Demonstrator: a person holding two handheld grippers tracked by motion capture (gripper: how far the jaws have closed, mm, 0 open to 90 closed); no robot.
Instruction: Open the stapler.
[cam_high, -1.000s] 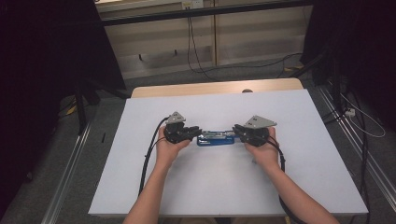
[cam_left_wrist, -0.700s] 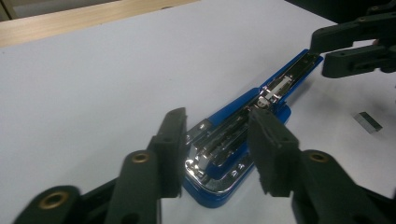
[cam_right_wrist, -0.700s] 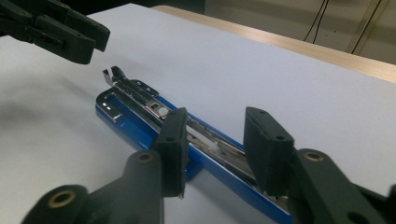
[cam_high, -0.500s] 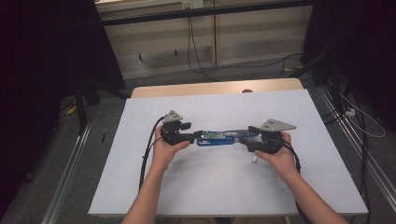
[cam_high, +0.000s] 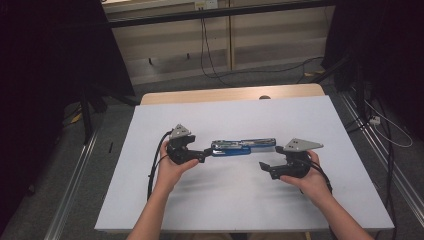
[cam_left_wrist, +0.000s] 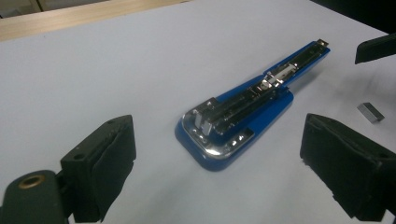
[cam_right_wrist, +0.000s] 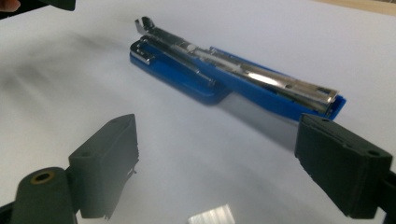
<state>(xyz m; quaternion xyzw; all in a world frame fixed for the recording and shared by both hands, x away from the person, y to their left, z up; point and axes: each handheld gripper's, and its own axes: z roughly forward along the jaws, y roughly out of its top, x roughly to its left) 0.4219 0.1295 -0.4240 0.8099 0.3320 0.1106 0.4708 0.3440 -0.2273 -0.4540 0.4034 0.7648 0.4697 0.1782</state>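
Stapler (cam_high: 243, 147): lay opened out flat mid-surface (cam_high: 225, 200), its metal track up for loading.
Left tool (cam_high: 204, 154): jaws just spread, empty, at its left end.
Right tool (cam_high: 264, 169): jaws likewise apart, drawn near-right, clear.
Staples (cam_left_wrist: 371, 112): a strip waited beside it.

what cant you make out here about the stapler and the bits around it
- Stapler, high view: too small to tell whether staples are loaded.
- Its left end, high view: the left gripper is so near that touching or apart cannot be told.
- Staple strip, right gripper view: cut off by the bottom edge and blurred.
- Right gripper, high view: jaw pads dark and small.
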